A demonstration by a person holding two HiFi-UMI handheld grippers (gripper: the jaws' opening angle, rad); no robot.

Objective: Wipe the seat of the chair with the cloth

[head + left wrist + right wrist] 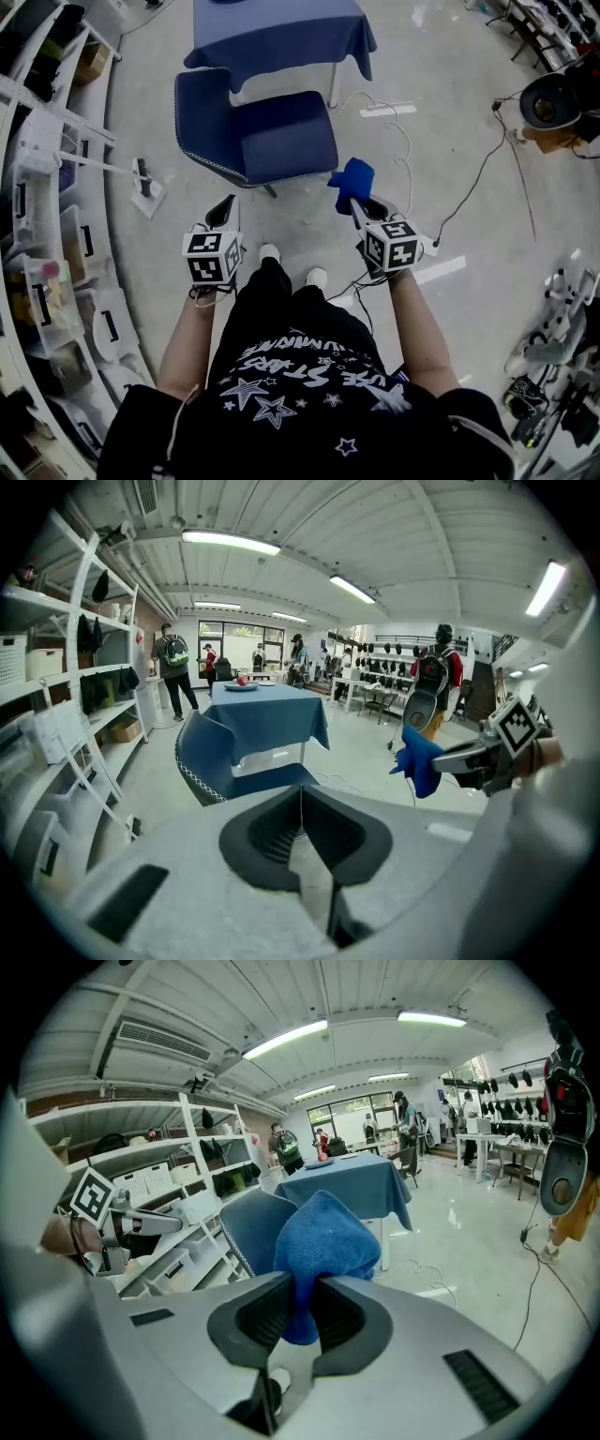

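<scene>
A dark blue chair (258, 131) stands on the floor ahead of me, its seat (286, 136) bare and its back at the left; it also shows in the left gripper view (246, 769) and the right gripper view (255, 1227). My right gripper (354, 192) is shut on a bunched blue cloth (352, 180), held in the air just right of the seat's front corner. The cloth (319, 1241) fills the jaws in the right gripper view. My left gripper (225, 212) hangs below the chair's front edge, shut with nothing in it.
A table under a blue tablecloth (277, 33) stands right behind the chair. Shelving with bins (42, 234) curves along the left. White cables (398, 141) and a black cable (478, 178) trail on the floor at the right. Several people (173, 663) stand far off.
</scene>
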